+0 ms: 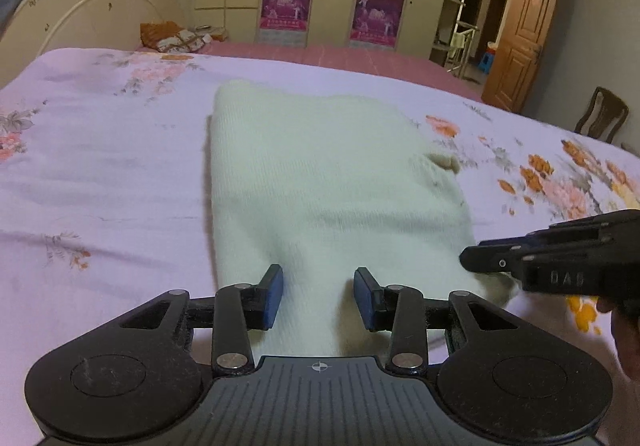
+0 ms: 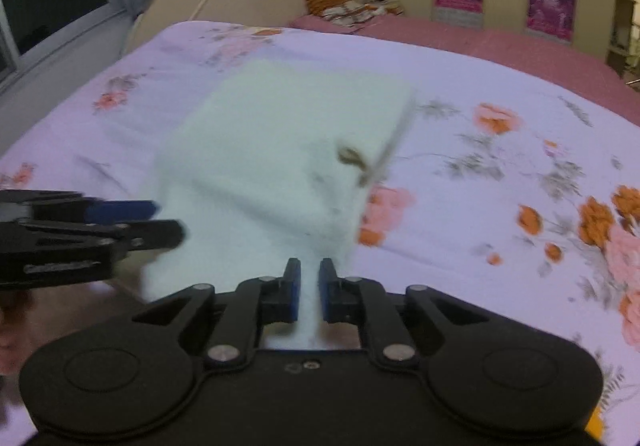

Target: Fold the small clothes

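Observation:
A cream knitted garment (image 1: 320,174) lies folded into a rough rectangle on the floral bedspread (image 1: 100,166); a small brown tag (image 1: 444,162) shows on its right side. My left gripper (image 1: 319,296) is over its near edge, jaws open, with the knit lying flat between the blue pads (image 1: 276,298), which do not press on it. My right gripper (image 2: 309,288) is at the near right corner of the garment (image 2: 280,150), its jaws a narrow gap apart with white knit showing between them. Each gripper shows in the other's view: right (image 1: 480,258), left (image 2: 160,222).
The bed's cream headboard (image 1: 92,6) is at the far left, with a crumpled orange and white cloth (image 1: 176,36) beside it. Wardrobes with pink posters (image 1: 286,2) line the back wall. A wooden door (image 1: 520,42) and a chair (image 1: 600,118) stand to the right.

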Demonstrator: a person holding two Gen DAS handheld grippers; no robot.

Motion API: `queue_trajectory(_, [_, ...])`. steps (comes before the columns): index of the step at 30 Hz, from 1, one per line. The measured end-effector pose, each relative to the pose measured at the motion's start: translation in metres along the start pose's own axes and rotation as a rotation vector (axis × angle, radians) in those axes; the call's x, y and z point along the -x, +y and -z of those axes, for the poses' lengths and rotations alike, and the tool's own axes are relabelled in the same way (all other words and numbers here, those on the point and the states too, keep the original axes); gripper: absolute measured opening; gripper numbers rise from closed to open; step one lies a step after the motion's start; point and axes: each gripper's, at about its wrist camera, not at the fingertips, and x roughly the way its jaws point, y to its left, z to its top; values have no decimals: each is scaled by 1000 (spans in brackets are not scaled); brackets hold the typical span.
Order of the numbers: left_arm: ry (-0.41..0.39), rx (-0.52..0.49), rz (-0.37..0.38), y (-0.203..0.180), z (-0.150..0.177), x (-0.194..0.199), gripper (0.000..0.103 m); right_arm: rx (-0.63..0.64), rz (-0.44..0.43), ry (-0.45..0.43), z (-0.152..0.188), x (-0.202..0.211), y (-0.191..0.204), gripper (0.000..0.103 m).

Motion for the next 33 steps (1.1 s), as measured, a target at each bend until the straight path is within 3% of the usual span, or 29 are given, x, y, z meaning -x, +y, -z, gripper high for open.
queue_trajectory(1, [-3, -1, -6, -1, 2, 2, 38, -29, -4, 6, 3, 1, -6, 21])
queue_trajectory(6, [-10, -7, -32, -5, 7, 10, 38, -54, 5, 10, 3, 7, -5, 23])
queue_trajectory(8, [-17, -3, -31, -5, 9, 17, 38, -52, 2, -20, 3, 17, 0, 16])
queue_trajectory(12, [-16, -9, -38, -4, 19, 23, 38, -16, -10, -79, 13, 36, 12, 16])
queue_trajectory(16, [-11, -30, -56, -7, 20, 22, 38, 29, 40, -4, 20, 17, 19, 18])
queue_trajectory(22, [-10, -42, -81, -12, 20, 20, 44, -8, 58, 3, 17, 9, 15, 22])
queue_trajectory(23, [-11, -32, -83, -12, 19, 24, 47, -10, 62, 8, 15, 10, 16, 23])
queue_trajectory(26, [-53, -20, -79, -12, 21, 44, 74, -35, 73, -15, 17, 27, 17, 25])
queue_trajectory(27, [-76, -33, -85, -14, 23, 54, 75, -41, 74, -29, 18, 35, 17, 27])
queue_trajectory(30, [-90, -26, -77, -14, 26, 74, 75, -75, 83, -70, 26, 61, 15, 43])
queue_trajectory(32, [-106, -20, -70, -14, 27, 90, 75, -108, 83, -107, 32, 81, 13, 70])
queue_trajectory(33, [-116, -15, -68, -15, 28, 98, 75, -117, 85, -121, 34, 88, 14, 72])
